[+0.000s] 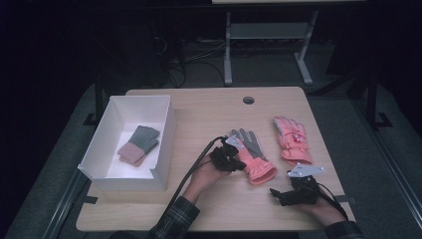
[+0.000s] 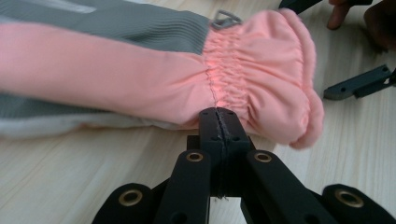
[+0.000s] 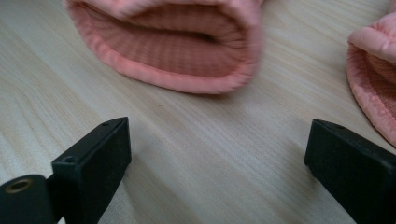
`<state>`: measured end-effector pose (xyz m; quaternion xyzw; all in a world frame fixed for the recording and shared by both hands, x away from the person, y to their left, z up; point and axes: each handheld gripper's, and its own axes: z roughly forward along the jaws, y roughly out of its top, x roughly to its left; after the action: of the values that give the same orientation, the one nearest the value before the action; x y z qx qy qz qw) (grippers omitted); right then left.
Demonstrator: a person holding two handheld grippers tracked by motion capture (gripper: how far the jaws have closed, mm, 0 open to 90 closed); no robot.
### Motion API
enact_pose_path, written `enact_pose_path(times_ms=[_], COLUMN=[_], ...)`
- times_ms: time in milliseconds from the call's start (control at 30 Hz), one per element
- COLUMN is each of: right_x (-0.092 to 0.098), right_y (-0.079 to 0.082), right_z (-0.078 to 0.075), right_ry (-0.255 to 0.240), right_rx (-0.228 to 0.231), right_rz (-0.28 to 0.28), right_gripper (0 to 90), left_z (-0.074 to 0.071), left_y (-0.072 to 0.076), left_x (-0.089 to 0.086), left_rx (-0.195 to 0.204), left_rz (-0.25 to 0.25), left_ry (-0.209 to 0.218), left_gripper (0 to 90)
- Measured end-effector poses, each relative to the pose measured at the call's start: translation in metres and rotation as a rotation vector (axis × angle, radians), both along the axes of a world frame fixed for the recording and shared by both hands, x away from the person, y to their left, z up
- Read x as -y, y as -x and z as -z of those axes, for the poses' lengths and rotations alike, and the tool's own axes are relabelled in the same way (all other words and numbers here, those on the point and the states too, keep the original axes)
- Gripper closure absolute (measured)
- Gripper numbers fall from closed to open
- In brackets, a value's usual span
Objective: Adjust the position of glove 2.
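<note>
Gripping the gathered cuff of the grey-and-pink glove [image 1: 251, 155], the left gripper [image 1: 233, 158] has its jaws pressed fully together on a pinch of the pink fabric (the left gripper view shows the two black pads meeting on the seam of the elastic). This glove lies flat on the wooden table [image 1: 209, 114], fingers pointing away from the person, to the right of the white box [image 1: 166, 144]; a smaller grey-and-pink glove [image 1: 139, 144] already rests inside that box. A second pink glove [image 1: 292, 140] lies farther right of the box, just beyond the held one and apart from it. The right gripper [image 1: 278, 195] rests on the table near the held glove's cuff opening, its jaws standing wide apart with nothing between them. The step in hand appears to be carrying the held glove toward the box; done well, it likely calls for lifting high enough that the dangling fingers pass over the box wall, and for keeping the thin pinch of cloth from slipping. A red-and-white patch shows on the second pink glove, but no lettering or brand can be read at this size.
</note>
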<state>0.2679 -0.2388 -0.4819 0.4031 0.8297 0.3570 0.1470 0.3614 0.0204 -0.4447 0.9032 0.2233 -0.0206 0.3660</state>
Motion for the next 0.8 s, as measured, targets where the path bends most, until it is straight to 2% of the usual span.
enact_pose_path(times_ms=[133,233,300,367,533,567,667,800], right_x=[0.0,0.0,0.0,0.0,-0.001,-0.001,-0.001,-0.001], right_y=[0.0,0.0,0.0,0.0,-0.001,-0.001,-0.001,-0.002], right_z=[0.0,0.0,0.0,0.0,0.0,0.0,0.0,0.0], right_ry=[0.0,0.0,0.0,0.001,0.009,0.009,0.009,0.009], right_rx=[0.001,0.001,0.001,0.001,-0.006,-0.006,-0.006,-0.007], right_rz=[0.0,0.0,0.0,-0.001,0.02,0.021,0.021,0.019], right_gripper=[6.6,6.6,6.6,6.5,2.7,2.7,2.7,2.5], left_z=[0.003,0.002,0.0,-0.001,0.001,0.002,0.004,0.005], left_y=[0.0,0.0,0.0,0.001,0.005,0.006,0.011,0.017], left_x=[0.004,-0.001,-0.007,-0.012,-0.03,-0.032,-0.042,-0.058], left_rx=[0.013,0.021,0.042,0.066,0.112,0.111,0.136,0.153], left_rz=[0.02,0.009,0.014,0.016,-0.014,-0.024,-0.024,-0.062], left_ry=[0.011,0.023,0.01,-0.006,-0.014,-0.002,-0.018,-0.028], left_gripper=[89.1,86.3,82.7,76.5,57.8,53.3,37.8,26.0])
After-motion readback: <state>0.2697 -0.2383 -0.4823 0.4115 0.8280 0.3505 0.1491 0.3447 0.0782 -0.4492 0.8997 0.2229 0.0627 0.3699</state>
